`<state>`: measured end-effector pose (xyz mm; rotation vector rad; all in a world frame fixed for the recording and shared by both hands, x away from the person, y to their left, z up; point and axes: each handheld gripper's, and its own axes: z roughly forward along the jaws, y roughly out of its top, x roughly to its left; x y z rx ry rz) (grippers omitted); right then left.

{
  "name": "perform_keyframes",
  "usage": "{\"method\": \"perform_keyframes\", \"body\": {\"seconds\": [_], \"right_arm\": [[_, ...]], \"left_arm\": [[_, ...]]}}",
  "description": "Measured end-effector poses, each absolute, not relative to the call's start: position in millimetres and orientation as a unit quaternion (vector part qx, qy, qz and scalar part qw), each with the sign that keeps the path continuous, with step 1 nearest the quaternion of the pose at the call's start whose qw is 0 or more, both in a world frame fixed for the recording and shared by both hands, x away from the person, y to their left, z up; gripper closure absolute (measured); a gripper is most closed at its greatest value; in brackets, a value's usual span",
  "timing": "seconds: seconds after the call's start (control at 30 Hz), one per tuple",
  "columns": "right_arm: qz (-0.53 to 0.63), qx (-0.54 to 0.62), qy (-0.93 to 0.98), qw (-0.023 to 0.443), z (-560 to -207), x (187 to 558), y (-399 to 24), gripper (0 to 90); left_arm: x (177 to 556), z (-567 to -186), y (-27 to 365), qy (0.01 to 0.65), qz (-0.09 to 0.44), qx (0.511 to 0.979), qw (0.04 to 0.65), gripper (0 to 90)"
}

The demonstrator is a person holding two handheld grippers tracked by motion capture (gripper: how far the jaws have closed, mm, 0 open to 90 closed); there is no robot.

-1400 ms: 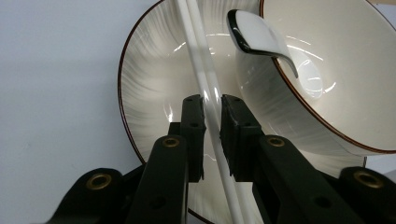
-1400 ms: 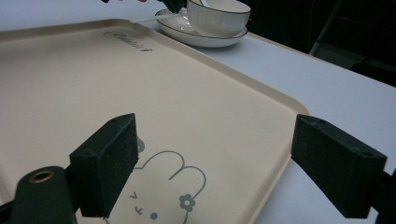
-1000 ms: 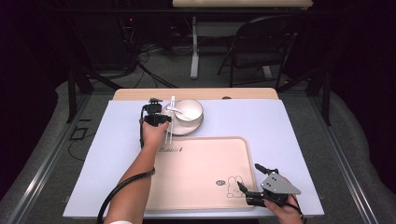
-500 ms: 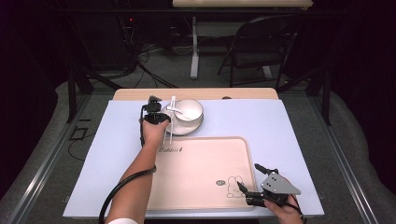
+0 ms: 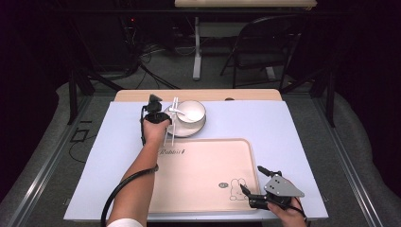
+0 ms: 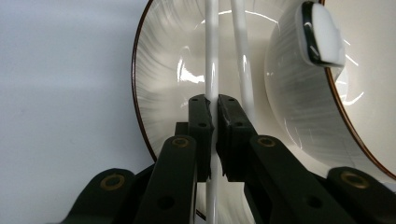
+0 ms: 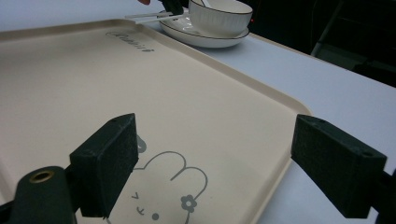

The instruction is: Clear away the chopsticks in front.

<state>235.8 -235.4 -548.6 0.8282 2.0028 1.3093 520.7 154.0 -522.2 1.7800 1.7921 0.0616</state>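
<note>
A white bowl (image 5: 191,111) with a white spoon (image 5: 182,115) in it stands on a white plate (image 5: 184,131) at the back of the table. Two white chopsticks (image 5: 173,122) lie across the plate's left side. My left gripper (image 5: 163,117) is over them. In the left gripper view, my left gripper (image 6: 215,109) has just been closing and is now shut on one chopstick (image 6: 211,56). The other chopstick (image 6: 243,60) lies free beside the bowl (image 6: 299,93). My right gripper (image 5: 250,178) is open over the corner of the beige tray (image 5: 198,170), holding nothing (image 7: 219,154).
The beige tray (image 7: 93,84) with a rabbit drawing lies on a pale blue mat (image 5: 293,127) at the front. A wooden strip (image 5: 255,94) edges the table's far side. A chair (image 5: 265,47) and desk legs stand beyond it.
</note>
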Motion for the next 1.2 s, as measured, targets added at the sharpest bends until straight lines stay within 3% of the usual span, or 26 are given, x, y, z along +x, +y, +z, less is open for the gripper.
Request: {"method": "perform_keyframes", "body": {"seconds": [1.2], "right_arm": [[0.501,0.301,0.756,0.294,-547,234,-235,14.2]], "left_arm": [[475,-483,198,0.678,0.063,0.652,0.333,85.0]]}}
